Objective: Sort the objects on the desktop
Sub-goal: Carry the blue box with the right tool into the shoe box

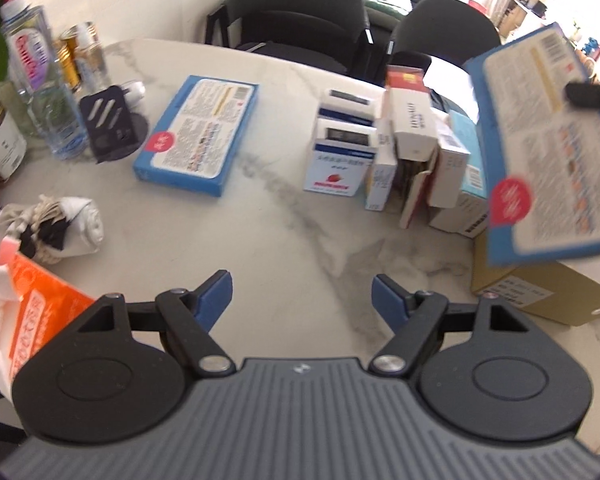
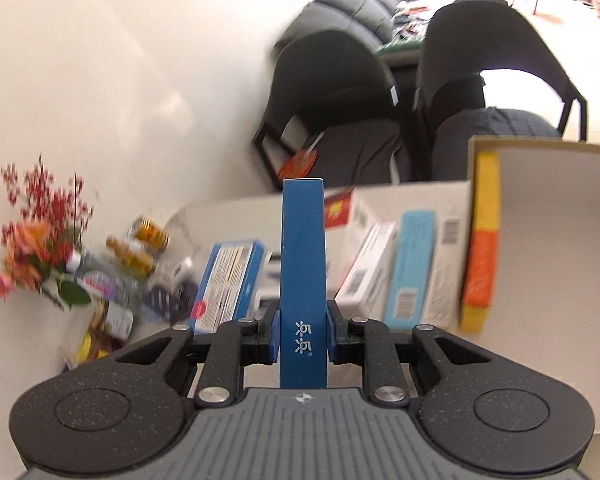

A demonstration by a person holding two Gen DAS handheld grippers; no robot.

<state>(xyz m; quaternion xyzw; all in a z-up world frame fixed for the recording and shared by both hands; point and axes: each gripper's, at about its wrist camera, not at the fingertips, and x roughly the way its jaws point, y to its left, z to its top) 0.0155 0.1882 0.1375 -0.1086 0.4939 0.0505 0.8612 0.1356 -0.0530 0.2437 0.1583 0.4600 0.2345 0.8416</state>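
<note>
Right gripper [image 2: 302, 340]: jaws pressed in on both flat faces of a blue box [image 2: 302, 280], pinching it near its lower end. In the right wrist view the box is seen edge-on, its long axis running straight out along the fingers and away from the camera. In the left wrist view the same box [image 1: 548, 148] hangs in the air at far right, printed label face toward the left camera, tilted, above a tan carton [image 1: 548, 292] on the surface [image 1: 292, 232].

Left gripper [image 1: 302, 300]: jaws spread wide, holding nothing, hovering low over a bare stretch of the surface.

Second blue box [image 1: 198, 140], same print: lies flat, label up, ahead and to the left of the left gripper. Long axis runs diagonally, near end toward the left, far end toward the chairs. Well apart from the jaws; the left gripper is the nearer one (the right is occupied anyway).

Row of small boxes [image 1: 388, 152]: stands upright in a tight cluster, ahead-right of the left gripper and just left of the held box. From the right wrist the row [image 2: 400, 264] sits just right of the held box, beside an open cardboard box [image 2: 540, 240].

Judgement: the held box seems bound for that row or the open box; which one cannot be told. Edge-on orientation would suit slotting in alongside the upright ones.
</note>
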